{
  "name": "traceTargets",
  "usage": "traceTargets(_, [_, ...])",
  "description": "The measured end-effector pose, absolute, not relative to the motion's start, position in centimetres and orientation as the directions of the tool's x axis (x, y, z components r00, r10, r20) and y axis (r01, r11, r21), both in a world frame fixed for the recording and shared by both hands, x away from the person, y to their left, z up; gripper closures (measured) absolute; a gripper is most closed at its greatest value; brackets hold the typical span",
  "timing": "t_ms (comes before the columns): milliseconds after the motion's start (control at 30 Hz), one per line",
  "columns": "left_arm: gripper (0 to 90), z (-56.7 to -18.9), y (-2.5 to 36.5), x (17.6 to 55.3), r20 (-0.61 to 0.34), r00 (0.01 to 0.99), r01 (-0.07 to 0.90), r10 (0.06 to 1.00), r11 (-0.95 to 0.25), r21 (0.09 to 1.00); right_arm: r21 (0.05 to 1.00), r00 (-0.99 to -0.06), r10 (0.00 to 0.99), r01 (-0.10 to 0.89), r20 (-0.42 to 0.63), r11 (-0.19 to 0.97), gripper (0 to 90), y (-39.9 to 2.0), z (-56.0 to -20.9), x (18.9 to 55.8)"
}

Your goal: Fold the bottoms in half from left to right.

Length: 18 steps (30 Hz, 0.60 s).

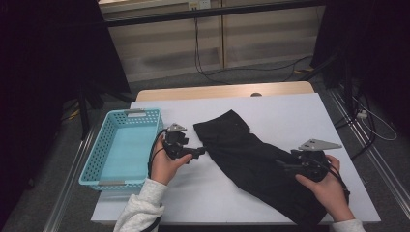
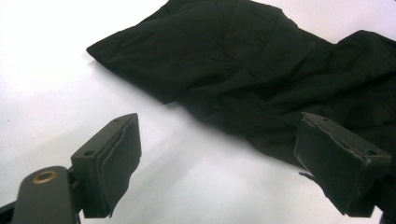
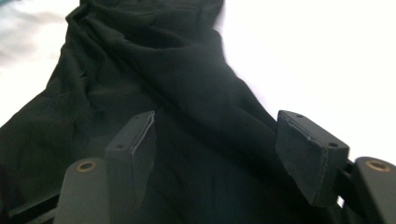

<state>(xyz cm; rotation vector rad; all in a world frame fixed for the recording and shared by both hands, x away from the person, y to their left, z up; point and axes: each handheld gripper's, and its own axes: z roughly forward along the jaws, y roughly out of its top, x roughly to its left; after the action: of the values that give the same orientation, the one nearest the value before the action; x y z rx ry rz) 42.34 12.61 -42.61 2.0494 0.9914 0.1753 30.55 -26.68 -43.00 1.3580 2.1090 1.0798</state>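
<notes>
A limp, creased black cloth (image 1: 256,159) lies on the smooth white table (image 1: 300,116); beside it, both the left gripper (image 1: 200,152) and the right gripper (image 1: 283,165) hold their jaws spread, empty.

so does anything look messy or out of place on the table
The black cloth lies rumpled and slantwise across the white table, and its near end seems to reach the front edge. The blue basket sits empty at the left. Nothing looks spilled or damaged.
</notes>
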Motion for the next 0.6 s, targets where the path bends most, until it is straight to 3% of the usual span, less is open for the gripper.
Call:
traceTargets(400, [14.7,-42.4,13.0,42.2,-0.214,0.680,0.581,0.701,-0.336,0.741,0.744,-0.500,0.865,0.592,0.040,0.308,31.5,-21.2,-43.5,34.6])
traceTargets(600, [15.8,-43.0,12.6,43.1,-0.213,0.668,0.586,0.713,-0.328,0.741,0.753,-0.479,0.875,0.599,0.063,0.274,31.3,-22.3,-43.5,34.3])
